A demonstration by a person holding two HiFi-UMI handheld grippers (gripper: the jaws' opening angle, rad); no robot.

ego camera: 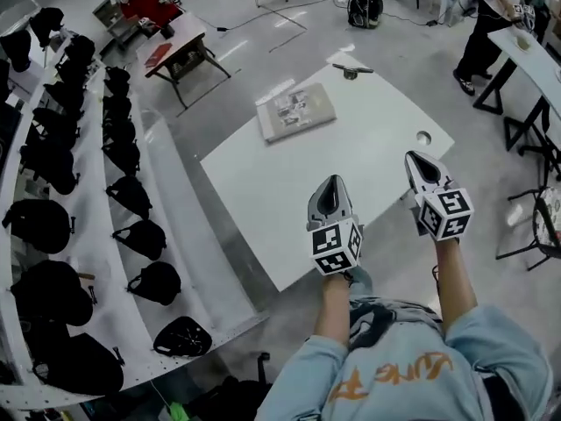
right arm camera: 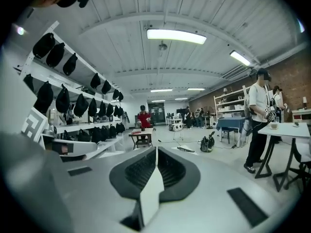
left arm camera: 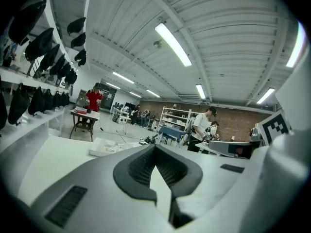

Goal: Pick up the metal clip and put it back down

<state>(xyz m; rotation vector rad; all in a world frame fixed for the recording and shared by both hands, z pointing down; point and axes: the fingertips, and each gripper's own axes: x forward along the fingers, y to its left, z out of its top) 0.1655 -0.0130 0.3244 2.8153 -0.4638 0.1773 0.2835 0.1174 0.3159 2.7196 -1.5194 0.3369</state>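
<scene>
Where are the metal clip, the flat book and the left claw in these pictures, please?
metal clip (ego camera: 351,70), head view, its middle
flat book (ego camera: 295,110), head view, its cover
left claw (ego camera: 334,185), head view, between its fingertips

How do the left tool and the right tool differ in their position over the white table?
The grey left tool reaches well over the white square table; the grey right tool straddles its right edge. The left tool is held further back, the right tool further forward. Both are shut and empty.
</scene>
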